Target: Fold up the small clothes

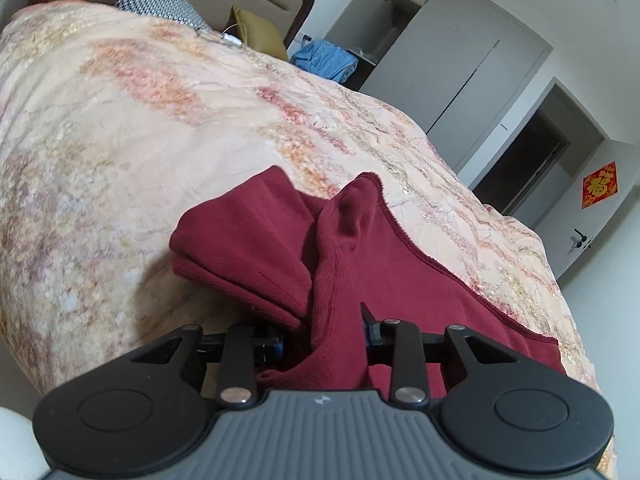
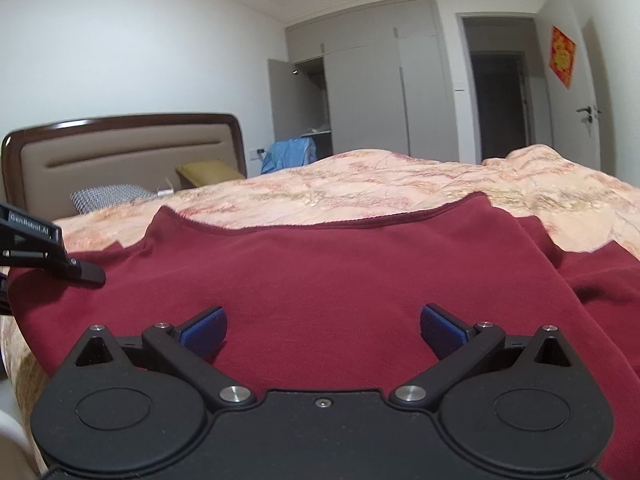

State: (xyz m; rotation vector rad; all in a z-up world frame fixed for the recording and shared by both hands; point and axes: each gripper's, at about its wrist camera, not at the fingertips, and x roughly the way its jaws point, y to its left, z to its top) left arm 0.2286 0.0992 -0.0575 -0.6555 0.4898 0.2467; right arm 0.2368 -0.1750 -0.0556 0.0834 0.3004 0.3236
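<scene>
A dark red garment (image 1: 400,276) lies spread on the peach floral bedcover (image 1: 120,140), with one sleeve part folded over at its left. In the left wrist view my left gripper (image 1: 326,334) is shut on a raised, bunched ridge of the red cloth, which fills the gap between the fingers. In the right wrist view the red garment (image 2: 320,264) lies flat and wide, its neckline at the far edge. My right gripper (image 2: 324,328) hovers low over it, open, with blue pads (image 2: 204,330) wide apart and nothing between them. The left gripper (image 2: 80,272) shows at the left edge, at the garment's side.
A brown headboard (image 2: 120,152) with a checked pillow (image 2: 108,196) and a mustard pillow (image 2: 208,172) stands at the bed's far end. Blue cloth (image 2: 286,154) lies beyond the bed. Grey wardrobes (image 2: 380,88) and a dark doorway (image 2: 500,100) line the far wall.
</scene>
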